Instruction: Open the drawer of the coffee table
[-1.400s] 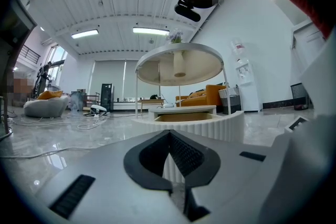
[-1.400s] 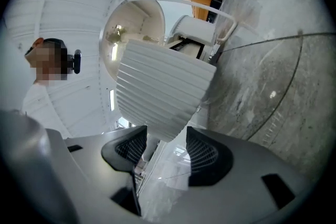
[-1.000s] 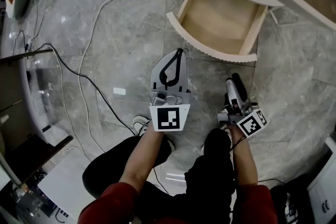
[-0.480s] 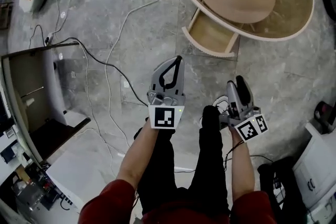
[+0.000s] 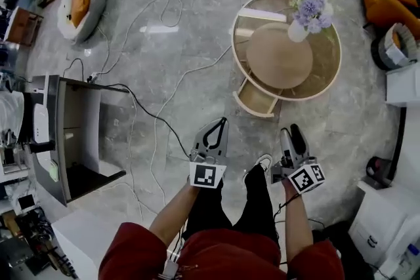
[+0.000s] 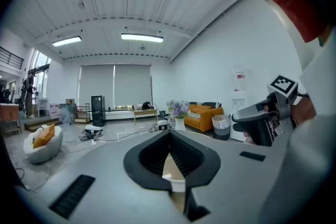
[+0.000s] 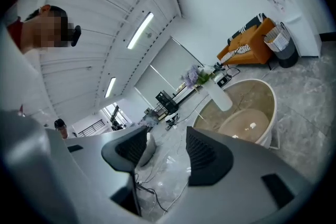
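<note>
Meeting at their tips, the jaws of the left gripper [image 5: 222, 121] are pressed together with nothing caught in them. The jaws of the right gripper [image 5: 289, 130] are spread, and only the floor shows through the gap. Both grippers sit in the lower middle of the head view, held out level in front of the person's legs and touching nothing.

A second ago the same view was close over the drawer [image 5: 254, 100], with the grippers just below it. Now the view has pulled far back and upward. The person appears to have stood up and carried both grippers away.

The drawer is near the middle of the frame, pulled out from under the lower left edge of the round desk [image 5: 279, 59] and showing its empty inside. A vase of flowers [image 5: 305, 13] stands at the desk's upper right.

With the drawer out and both grippers withdrawn, the opening looks finished.
</note>
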A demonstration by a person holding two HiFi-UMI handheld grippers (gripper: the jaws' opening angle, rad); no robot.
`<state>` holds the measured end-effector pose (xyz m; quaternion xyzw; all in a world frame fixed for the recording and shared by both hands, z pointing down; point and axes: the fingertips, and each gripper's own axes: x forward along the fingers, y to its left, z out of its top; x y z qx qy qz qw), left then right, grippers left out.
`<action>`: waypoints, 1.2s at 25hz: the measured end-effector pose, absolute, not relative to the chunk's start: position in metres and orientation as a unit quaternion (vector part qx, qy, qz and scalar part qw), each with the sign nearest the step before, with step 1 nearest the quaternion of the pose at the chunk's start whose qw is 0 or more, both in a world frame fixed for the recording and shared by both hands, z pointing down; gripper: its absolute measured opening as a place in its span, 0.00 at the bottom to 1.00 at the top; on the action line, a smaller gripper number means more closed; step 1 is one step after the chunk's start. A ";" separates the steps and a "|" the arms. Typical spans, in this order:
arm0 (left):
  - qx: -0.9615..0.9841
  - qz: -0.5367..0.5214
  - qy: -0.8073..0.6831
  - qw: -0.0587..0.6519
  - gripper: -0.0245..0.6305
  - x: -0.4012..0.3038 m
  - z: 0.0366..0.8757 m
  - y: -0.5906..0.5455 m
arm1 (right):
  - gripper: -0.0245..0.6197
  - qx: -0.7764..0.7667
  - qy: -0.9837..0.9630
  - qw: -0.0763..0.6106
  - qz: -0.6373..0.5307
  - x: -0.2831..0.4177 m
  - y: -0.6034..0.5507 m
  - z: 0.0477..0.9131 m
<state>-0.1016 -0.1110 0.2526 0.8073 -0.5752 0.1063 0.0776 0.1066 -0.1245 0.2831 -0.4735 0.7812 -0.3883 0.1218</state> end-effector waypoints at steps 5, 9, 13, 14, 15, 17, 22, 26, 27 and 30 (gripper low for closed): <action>0.791 0.101 -0.601 0.048 0.06 -0.117 0.142 -0.113 | 0.42 -0.481 0.791 0.142 -0.351 0.105 -0.125 0.176; 0.786 0.077 -0.612 0.027 0.06 -0.128 0.071 -0.105 | 0.42 -0.495 0.799 0.150 -0.306 0.105 -0.116 0.104; 0.793 0.059 -0.606 -0.007 0.06 -0.135 0.016 -0.107 | 0.42 -0.519 0.812 0.142 -0.226 0.109 -0.121 0.036; 0.795 0.055 -0.603 -0.026 0.06 -0.137 0.005 -0.107 | 0.42 -0.526 0.814 0.136 -0.204 0.110 -0.120 0.022; 0.797 0.050 -0.601 -0.037 0.06 -0.139 -0.004 -0.105 | 0.42 -0.533 0.816 0.128 -0.182 0.109 -0.118 0.009; 0.800 0.043 -0.597 -0.042 0.06 -0.141 -0.018 -0.102 | 0.42 -0.549 0.816 0.110 -0.141 0.108 -0.113 -0.013; 0.798 0.037 -0.600 -0.033 0.06 -0.146 -0.042 -0.098 | 0.42 -0.604 0.797 0.009 -0.008 0.100 -0.105 -0.042; 0.796 0.019 -0.602 -0.058 0.06 -0.147 -0.046 -0.097 | 0.42 -0.609 0.792 -0.038 0.028 0.083 -0.099 -0.044; 0.796 0.014 -0.601 -0.063 0.06 -0.147 -0.047 -0.096 | 0.42 -0.609 0.792 -0.037 0.028 0.081 -0.099 -0.046; 0.797 0.025 -0.602 -0.042 0.06 -0.146 -0.044 -0.092 | 0.39 -0.607 0.794 -0.031 0.026 0.077 -0.100 -0.047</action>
